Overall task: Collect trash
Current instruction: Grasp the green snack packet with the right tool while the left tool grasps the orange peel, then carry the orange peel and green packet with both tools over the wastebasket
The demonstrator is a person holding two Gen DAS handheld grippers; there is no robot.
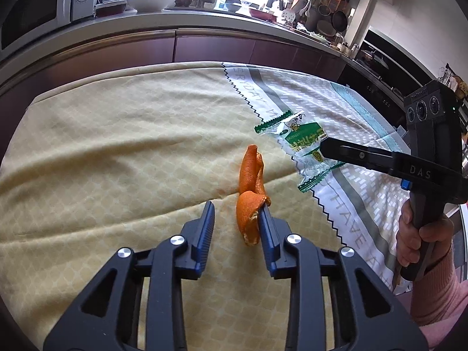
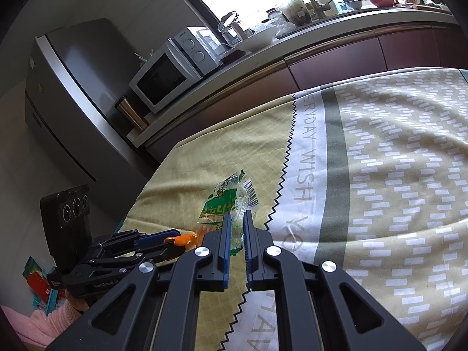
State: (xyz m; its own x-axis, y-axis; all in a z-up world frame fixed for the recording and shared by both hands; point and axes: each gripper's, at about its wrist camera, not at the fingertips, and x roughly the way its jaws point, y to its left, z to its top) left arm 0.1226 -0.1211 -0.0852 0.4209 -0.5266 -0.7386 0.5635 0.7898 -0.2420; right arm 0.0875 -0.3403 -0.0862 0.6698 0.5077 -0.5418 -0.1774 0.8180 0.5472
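Note:
An orange peel lies on the yellow tablecloth. My left gripper is open around the peel's near end; the right finger touches it. A clear and green snack wrapper lies just right of the peel. In the right wrist view my right gripper has its jaws narrowly apart with the wrapper between the fingertips, not clamped. The left gripper shows there at the lower left, with the peel at its tips.
The table's far edge faces maroon kitchen cabinets under a cluttered counter with a microwave. A grey fridge stands left of the table. The cloth's right half is patterned white and green.

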